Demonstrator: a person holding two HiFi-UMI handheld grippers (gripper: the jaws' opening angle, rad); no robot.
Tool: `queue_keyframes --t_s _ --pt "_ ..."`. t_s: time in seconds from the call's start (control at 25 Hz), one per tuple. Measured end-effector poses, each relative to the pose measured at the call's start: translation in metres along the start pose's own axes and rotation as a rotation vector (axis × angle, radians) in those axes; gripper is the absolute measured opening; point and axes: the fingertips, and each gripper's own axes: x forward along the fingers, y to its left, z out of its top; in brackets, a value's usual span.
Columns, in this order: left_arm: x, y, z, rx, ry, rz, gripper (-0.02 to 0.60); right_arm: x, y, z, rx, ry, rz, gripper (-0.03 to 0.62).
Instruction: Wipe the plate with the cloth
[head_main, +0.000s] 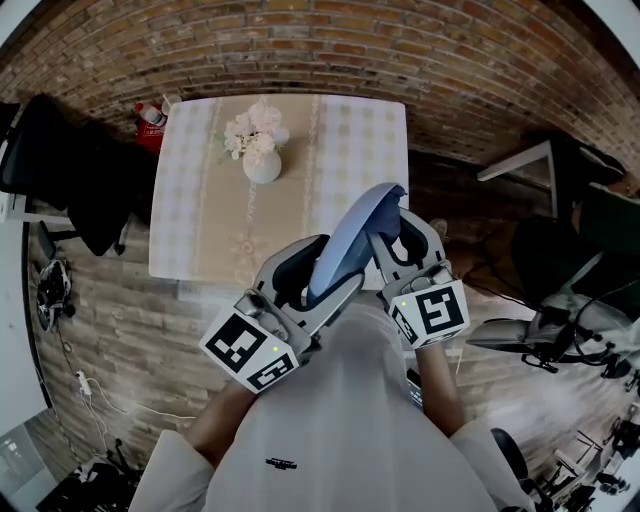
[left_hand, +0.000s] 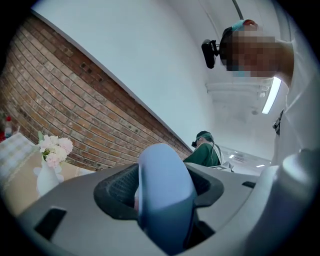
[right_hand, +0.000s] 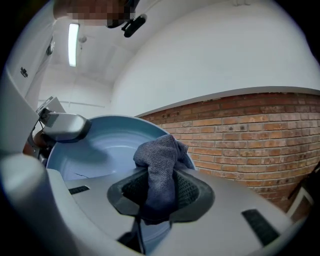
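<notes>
The blue plate (head_main: 352, 235) stands on edge at the centre of the head view, held up in front of you. Your left gripper (head_main: 305, 280) pinches its lower rim. Just to its right, your right gripper (head_main: 398, 240) is clamped on a grey-blue cloth (right_hand: 159, 172) that touches the plate's face. At upper centre, a table (head_main: 360, 150) bears a vase (head_main: 262, 165) of flowers.
</notes>
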Motion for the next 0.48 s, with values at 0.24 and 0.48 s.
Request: queue_keyframes --t_s 0.24,0.48 --pt "-0.003 -0.009 0.008 0.019 -0.022 -0.026 0.265 -0.002 -0.017 -0.008 0.051 0.011 -0.05 0.126" --pt "-0.006 -0.009 0.014 0.011 -0.049 -0.029 0.265 0.001 -0.023 -0.024 0.075 0.051 -0.074 0.126"
